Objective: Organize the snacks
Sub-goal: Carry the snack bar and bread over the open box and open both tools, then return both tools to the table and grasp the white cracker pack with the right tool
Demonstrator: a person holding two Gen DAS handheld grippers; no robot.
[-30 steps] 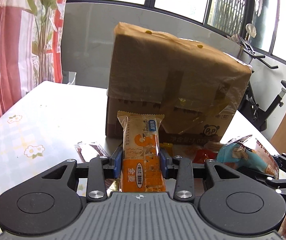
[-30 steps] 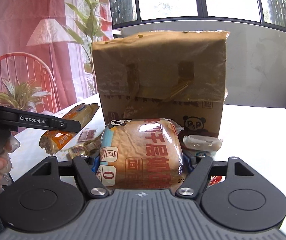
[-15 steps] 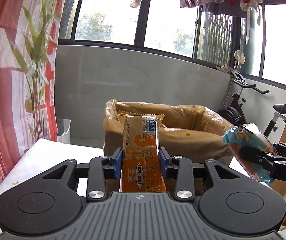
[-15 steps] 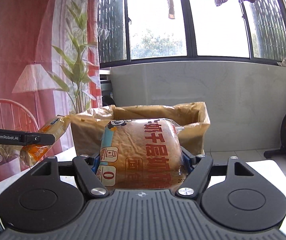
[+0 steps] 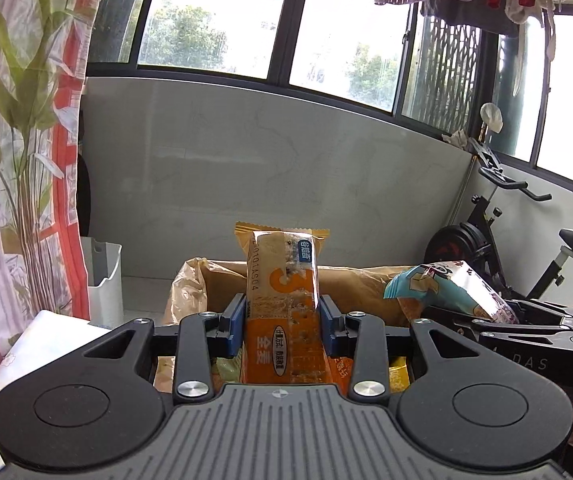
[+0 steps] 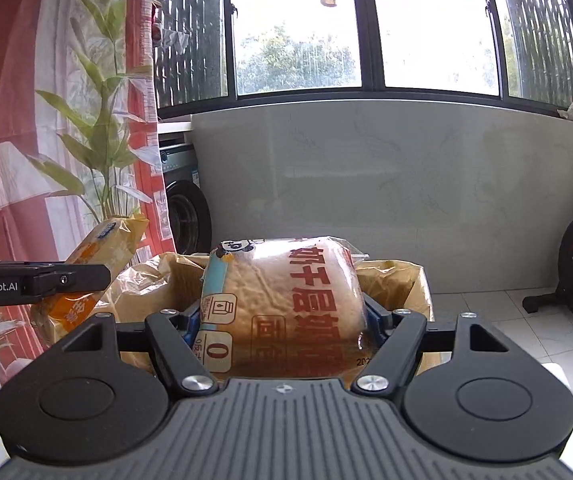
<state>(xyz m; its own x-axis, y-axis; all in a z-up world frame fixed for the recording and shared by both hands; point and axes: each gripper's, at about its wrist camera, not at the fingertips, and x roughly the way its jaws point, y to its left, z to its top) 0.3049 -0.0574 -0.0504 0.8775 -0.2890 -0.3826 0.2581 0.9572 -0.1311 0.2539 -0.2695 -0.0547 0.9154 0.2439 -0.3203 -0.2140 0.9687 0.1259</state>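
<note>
My left gripper [image 5: 282,322] is shut on a slim orange cracker packet [image 5: 282,300], held upright over the near rim of the open cardboard box [image 5: 194,288]. My right gripper [image 6: 282,326] is shut on a plump bread packet with a blue end and red lettering [image 6: 286,304], held above the same box [image 6: 398,284]. Each gripper shows in the other's view: the bread packet [image 5: 450,292] at right, the cracker packet [image 6: 98,256] at left. Several snack wrappers [image 5: 398,376] lie inside the box, mostly hidden by my gripper.
The white flowered table [image 5: 26,356] lies below at the left. A white bin [image 5: 104,280] stands on the floor behind it. An exercise bike [image 5: 526,248] stands at the right. A red curtain and plant [image 5: 18,160] fill the left.
Both grippers have risen with their packets from table level in front of the box to above its rim. The box's open top now shows below.
</note>
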